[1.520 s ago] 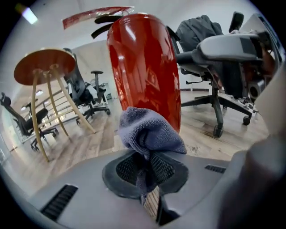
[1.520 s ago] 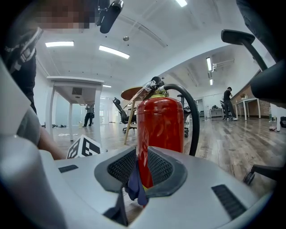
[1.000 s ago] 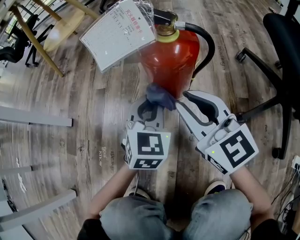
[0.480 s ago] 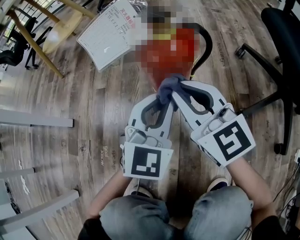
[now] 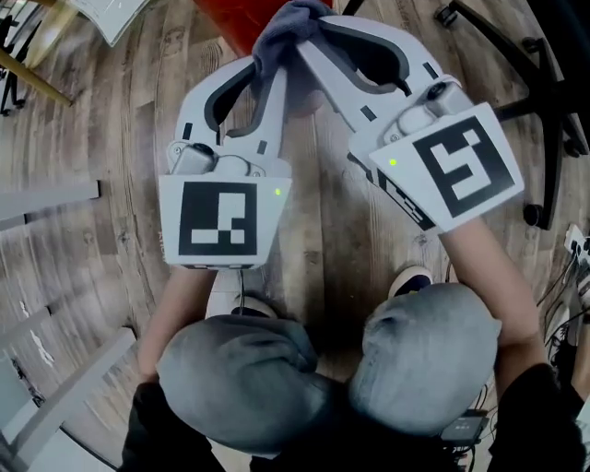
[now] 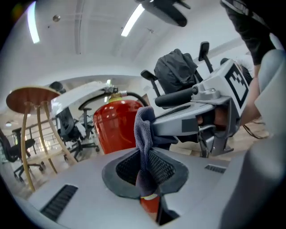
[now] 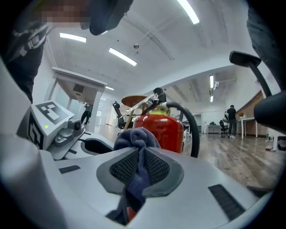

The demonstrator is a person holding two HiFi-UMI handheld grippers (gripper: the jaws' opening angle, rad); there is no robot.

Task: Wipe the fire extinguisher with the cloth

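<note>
Head view: the left gripper [image 5: 269, 69] and the right gripper [image 5: 312, 48] meet tip to tip over the wood-plank floor [image 5: 111, 138], both clamped on one grey-blue cloth [image 5: 286, 20] bunched between them. The cloth sits against the lower edge of the red fire extinguisher [image 5: 235, 11], which is cut off by the top of the frame. Each gripper's marker cube faces the camera, the left one [image 5: 218, 217] and the right one [image 5: 458, 166]. Below them are the person's knees in grey-blue jeans [image 5: 244, 378] and the toe of a shoe [image 5: 410, 277]. The black base of an office chair [image 5: 516, 55] stands at the upper right.

Left gripper view: the jaws are shut tight on the cloth [image 6: 144, 134] – a fold of it is pinched between the meshed pads and rises above them. The right gripper's jaws reach in from the right and nip the same cloth higher up. The fire extinguisher [image 6: 117, 125] stands upright just behind, with a round wooden stool [image 6: 27, 96] to its left and a black backpack [image 6: 176, 67] on a chair beyond.

Right gripper view: these jaws are also closed on the cloth [image 7: 136, 139], whose knot bulges over the pads while a tail hangs below. The fire extinguisher [image 7: 161, 127] stands right behind, with its black hose [image 7: 191, 123] curving down its right side. The left gripper's cube [image 7: 47, 112] shows at the left.
</note>
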